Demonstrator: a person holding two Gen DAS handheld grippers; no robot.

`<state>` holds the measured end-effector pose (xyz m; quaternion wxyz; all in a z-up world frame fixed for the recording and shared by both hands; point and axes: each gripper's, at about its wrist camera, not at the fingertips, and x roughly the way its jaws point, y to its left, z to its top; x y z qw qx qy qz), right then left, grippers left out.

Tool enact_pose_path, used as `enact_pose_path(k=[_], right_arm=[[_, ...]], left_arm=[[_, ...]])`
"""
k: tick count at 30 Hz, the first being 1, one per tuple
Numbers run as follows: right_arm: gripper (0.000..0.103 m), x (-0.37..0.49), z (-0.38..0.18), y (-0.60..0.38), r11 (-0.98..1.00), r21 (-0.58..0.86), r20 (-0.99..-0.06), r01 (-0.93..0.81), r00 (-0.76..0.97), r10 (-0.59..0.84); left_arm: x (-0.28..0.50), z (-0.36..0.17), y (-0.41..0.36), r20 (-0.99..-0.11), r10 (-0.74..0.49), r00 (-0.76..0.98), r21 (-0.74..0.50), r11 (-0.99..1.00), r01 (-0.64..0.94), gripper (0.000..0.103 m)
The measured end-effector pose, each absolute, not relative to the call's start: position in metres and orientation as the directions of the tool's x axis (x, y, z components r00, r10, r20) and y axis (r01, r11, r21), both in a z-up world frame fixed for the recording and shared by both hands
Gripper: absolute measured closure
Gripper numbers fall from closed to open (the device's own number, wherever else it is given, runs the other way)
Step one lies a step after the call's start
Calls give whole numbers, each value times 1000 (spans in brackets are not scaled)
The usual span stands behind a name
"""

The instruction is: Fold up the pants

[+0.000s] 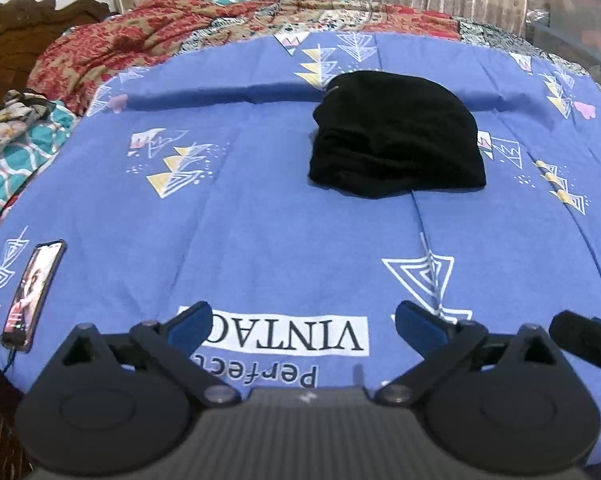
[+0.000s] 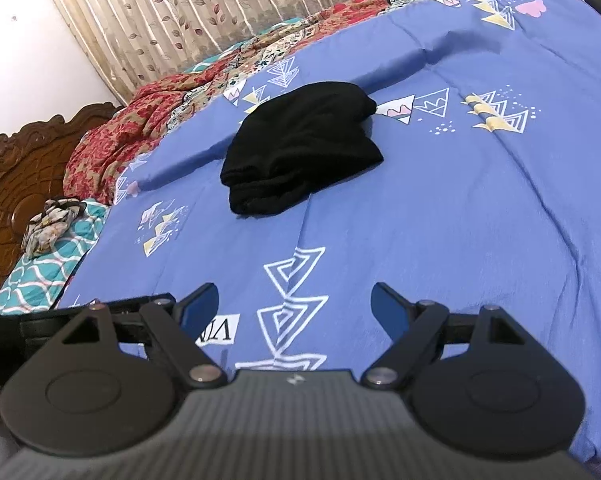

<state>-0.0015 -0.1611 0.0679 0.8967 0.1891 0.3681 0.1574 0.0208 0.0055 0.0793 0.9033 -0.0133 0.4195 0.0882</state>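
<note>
Both grippers are seen with jaws spread wide and nothing between them: the left gripper [image 1: 302, 316] and the right gripper [image 2: 294, 300] hang above the blue bedsheet [image 1: 260, 216], well apart from the cloth. The black pants [image 1: 392, 140] lie on the sheet as a compact, layered bundle, so the folding is judged to be finished or nearly so. If one more step is needed, the top layer should be pressed flat and its edges lined up. A clear storage box [image 1: 584, 12] is glimpsed at the far right; its contents cannot be told.
</note>
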Motion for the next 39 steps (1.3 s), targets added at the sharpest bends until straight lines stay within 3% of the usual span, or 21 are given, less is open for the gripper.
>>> enact_pose_path(k=[22,39], right_arm=[[16,-15,70,-155,893,424,-593,-152,698,400],[16,-19,70,-156,893,430,-594,-132,704,390]], left_arm=[[9,91,-5,-695,260,671,186,966,-182,0],[2,97,-5,-683,219,697,155,976,-155,0]])
